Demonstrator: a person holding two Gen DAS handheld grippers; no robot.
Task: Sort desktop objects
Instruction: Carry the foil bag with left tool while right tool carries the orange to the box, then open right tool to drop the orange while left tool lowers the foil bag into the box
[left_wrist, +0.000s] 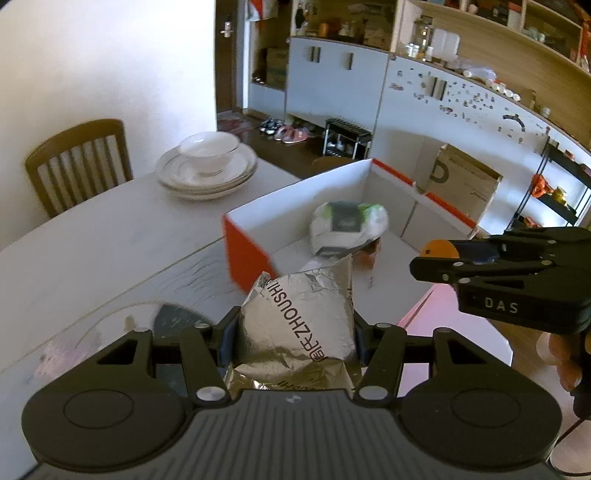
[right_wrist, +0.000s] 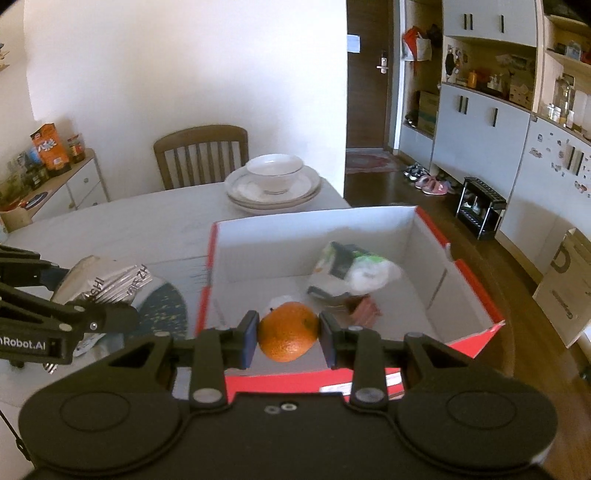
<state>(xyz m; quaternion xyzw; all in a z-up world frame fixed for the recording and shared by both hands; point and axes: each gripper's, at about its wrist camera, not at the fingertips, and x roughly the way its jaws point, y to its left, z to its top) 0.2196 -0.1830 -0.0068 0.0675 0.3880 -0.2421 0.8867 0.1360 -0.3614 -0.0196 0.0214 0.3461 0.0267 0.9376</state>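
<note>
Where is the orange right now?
The orange is pinched in the right gripper, held over the near edge of the red-and-white box.

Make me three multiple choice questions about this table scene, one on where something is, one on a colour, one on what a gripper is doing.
1. Where is the bowl?
A. on the stacked plates
B. inside the box
C. on the chair

2. What colour is the box outside?
A. blue
B. red-orange
C. green

3. What is the right gripper doing?
A. hanging open and empty
B. clamping a spoon
C. holding an orange

Answers:
1 A, the bowl sits on the plates, beyond the box.
2 B, its outer walls show red-orange, its inside white.
3 C, the orange sits between both pads; the left gripper holds a foil packet.
</note>
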